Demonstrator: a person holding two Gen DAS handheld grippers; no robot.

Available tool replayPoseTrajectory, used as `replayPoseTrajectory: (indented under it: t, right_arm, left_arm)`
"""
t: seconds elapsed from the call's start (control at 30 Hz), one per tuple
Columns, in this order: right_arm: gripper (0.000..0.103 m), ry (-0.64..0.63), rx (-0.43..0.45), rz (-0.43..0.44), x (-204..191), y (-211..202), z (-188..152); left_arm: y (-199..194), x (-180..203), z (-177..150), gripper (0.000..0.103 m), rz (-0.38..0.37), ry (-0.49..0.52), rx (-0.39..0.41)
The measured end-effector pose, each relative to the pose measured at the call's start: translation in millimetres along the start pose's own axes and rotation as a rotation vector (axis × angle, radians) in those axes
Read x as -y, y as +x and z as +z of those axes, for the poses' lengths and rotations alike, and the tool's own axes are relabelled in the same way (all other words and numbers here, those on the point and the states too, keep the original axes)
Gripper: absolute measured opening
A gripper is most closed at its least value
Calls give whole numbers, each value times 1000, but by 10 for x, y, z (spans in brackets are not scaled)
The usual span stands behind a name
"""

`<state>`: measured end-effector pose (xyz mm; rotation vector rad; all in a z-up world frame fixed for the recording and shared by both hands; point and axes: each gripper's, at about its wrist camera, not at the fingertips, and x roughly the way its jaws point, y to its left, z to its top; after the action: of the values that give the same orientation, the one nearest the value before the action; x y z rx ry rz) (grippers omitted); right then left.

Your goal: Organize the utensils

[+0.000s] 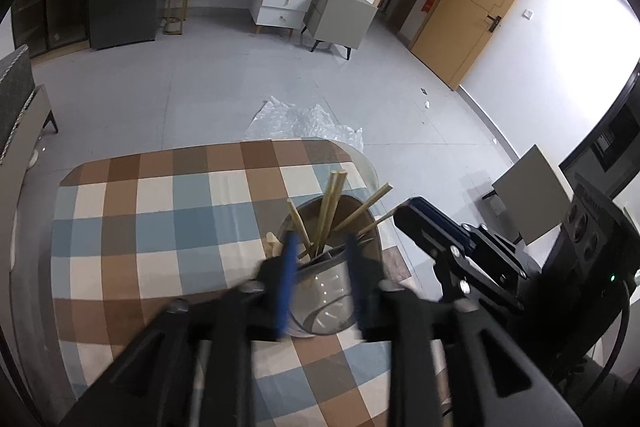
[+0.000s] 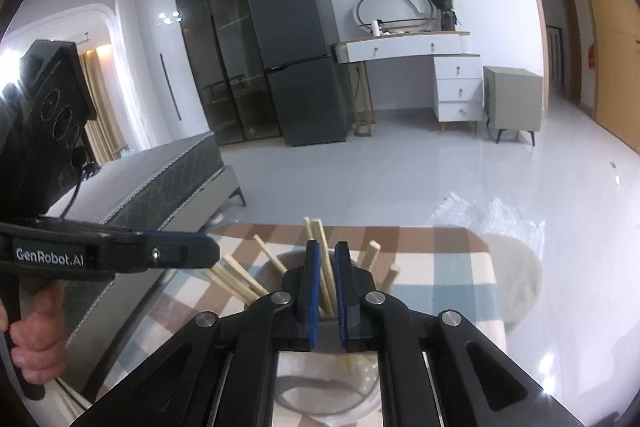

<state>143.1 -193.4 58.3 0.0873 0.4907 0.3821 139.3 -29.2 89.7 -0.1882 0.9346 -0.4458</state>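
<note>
Slightly parted jaws of both grippers, gripping nothing, above checked tablecloth, grey floor beyond.

We hold a gripper in each hand, both tilted downward. Our left gripper has its blue-padded fingers parted, blurred in its own view, the jaws standing apart with a gap between them. Our right gripper keeps its blue pads close together, only a narrow slit showing between them; whether they press on anything we cannot tell. Seen from the right wrist, our left hand wraps bare fingers around the left gripper's black handle, at the left edge.
</note>
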Motion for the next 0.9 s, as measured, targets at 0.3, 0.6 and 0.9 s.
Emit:
replayPoseTrajectory:
  t: [0.3,0.6,0.9]
  right_arm:
    - [47,75,50,-40,26,-504,-70]
    - [70,80,129,-40,-194,-1046,-34]
    - [84,55,189,-18,-474,-1482,-127]
  left_arm:
    - [-475,99,-176,66,119,-20,128]
    - [-852,231,-420,84,238,-11,243]
    - [-1112,316,-724,92,296,-4,319]
